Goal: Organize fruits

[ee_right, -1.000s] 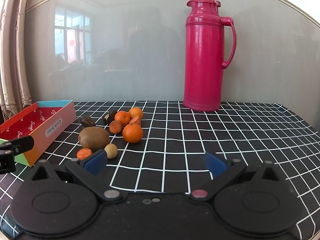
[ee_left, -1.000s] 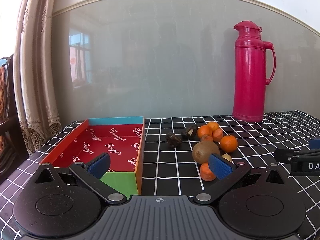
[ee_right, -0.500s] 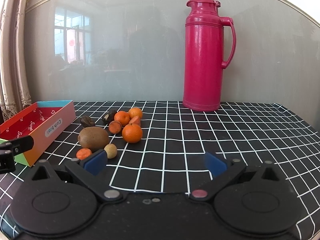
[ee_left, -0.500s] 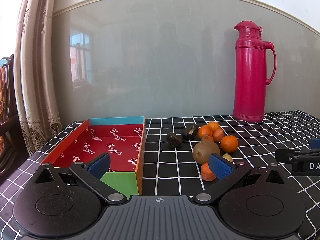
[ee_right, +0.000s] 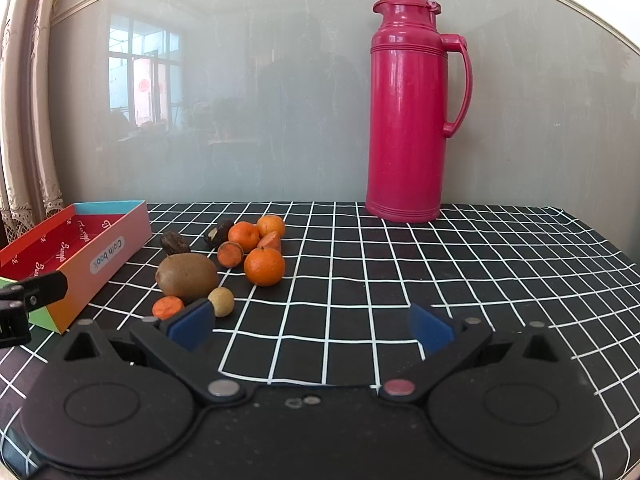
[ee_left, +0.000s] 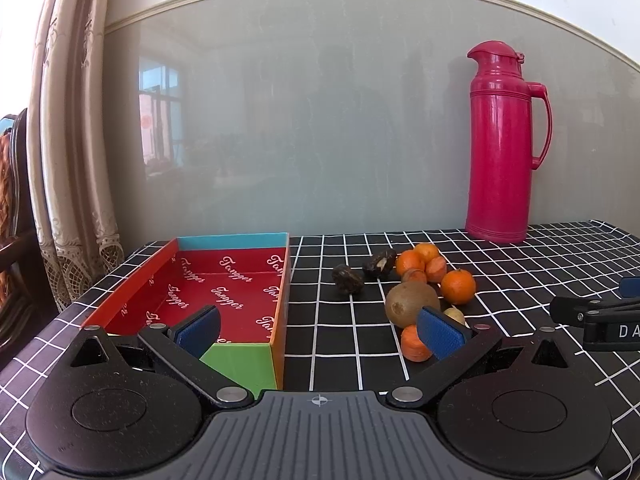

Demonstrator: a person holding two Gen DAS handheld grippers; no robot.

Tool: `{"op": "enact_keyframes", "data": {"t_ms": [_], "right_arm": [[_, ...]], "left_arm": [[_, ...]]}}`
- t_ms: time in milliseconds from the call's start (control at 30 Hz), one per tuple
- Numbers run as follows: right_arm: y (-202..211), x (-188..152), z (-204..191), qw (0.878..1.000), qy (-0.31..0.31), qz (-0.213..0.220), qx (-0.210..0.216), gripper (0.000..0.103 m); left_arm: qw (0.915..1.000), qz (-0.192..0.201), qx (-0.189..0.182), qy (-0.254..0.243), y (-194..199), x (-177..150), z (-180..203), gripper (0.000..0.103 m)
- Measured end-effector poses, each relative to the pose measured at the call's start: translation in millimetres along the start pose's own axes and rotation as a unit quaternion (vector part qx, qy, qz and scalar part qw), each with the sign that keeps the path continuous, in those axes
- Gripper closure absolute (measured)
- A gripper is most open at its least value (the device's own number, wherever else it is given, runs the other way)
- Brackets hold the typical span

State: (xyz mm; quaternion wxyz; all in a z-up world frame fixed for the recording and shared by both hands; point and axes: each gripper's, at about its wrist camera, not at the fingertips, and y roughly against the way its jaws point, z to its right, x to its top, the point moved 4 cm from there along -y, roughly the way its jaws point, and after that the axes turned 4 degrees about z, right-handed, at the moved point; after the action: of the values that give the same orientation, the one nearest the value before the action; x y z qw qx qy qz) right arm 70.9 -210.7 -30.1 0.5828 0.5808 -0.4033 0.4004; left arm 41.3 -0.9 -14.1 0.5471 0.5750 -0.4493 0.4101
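progress: nothing sorted yet, my read. The box (ee_left: 224,280) shows only bare red lining; all the fruit sits loose on the checked tablecloth (ee_right: 400,280).
fruit pile: kiwi (ee_right: 186,275), several mandarins (nearest (ee_right: 264,266)), two dark wrinkled fruits (ee_right: 175,243), a small pale round one (ee_right: 221,301). In the right wrist view it's at 10-11 o'clock, just right of the box.
left gripper (ee_left: 319,327): jaws wide apart, nothing held, box wall at 6 o'clock.
right gripper (ee_right: 311,327): jaws spread, nothing between them but tablecloth.
left to do: everything, each piece into the box.
hard to tell: orange piece (ee_left: 415,343) partly behind the left gripper's right pad; identity of the dark fruits unclear.
bystander: pink thermos (ee_right: 412,112) at 12-1 o'clock, well apart.
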Motion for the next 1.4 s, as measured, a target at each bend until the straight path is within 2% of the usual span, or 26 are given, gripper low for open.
{"op": "enact_keyframes", "data": {"t_ms": [167,267,333,467,600,700,933,967,1033,1067,1200,1267,1400], "right_arm": [[1,1,1,1.0,-0.002,0.001,-0.002,0.0],[3,3,5,1.0,-0.012,0.007,-0.007,0.0],[4,5,9,1.0,-0.016,0.013,-0.016,0.0],[3,9,19,0.999,-0.026,0.025,-0.033,0.0],[-6,12,34,0.997,-0.063,0.018,-0.046,0.0],[-7,12,42,0.995,-0.081,0.017,-0.052,0.0],[-1,14,48,0.995,-0.076,0.036,-0.057,0.0],[-1,15,49,0.995,-0.076,0.035,-0.058,0.0],[-4,15,52,0.995,-0.078,0.032,-0.06,0.0],[-5,14,53,0.994,-0.081,0.03,-0.061,0.0],[-12,14,55,0.994,-0.088,0.023,-0.06,0.0],[-13,14,52,0.995,-0.085,0.02,-0.056,0.0],[-15,13,47,0.996,-0.076,0.018,-0.051,0.0]], "left_arm": [[1.0,-0.001,-0.006,-0.002,0,0,3,0.0],[0.9995,-0.009,-0.029,-0.012,-3,0,12,0.0],[0.9993,-0.011,-0.031,-0.02,-4,0,20,0.0],[0.9991,-0.009,-0.041,-0.003,-8,3,29,0.0],[0.9987,-0.036,-0.035,-0.008,-26,-2,42,0.0],[0.9974,-0.049,-0.052,-0.011,-41,-4,52,0.0],[0.9921,-0.107,-0.063,-0.015,-79,-17,71,0.0],[0.9915,-0.115,-0.059,-0.019,-84,-19,74,0.003],[0.989,-0.133,-0.063,-0.01,-92,-22,76,0.05],[0.9876,-0.143,-0.065,-0.004,-97,-25,77,0.056],[0.9877,-0.144,-0.061,-0.011,-107,-27,82,0.062],[0.987,-0.144,-0.068,-0.016,-109,-26,84,0.072],[0.9864,-0.147,-0.072,-0.015,-107,-23,83,0.072]]}}
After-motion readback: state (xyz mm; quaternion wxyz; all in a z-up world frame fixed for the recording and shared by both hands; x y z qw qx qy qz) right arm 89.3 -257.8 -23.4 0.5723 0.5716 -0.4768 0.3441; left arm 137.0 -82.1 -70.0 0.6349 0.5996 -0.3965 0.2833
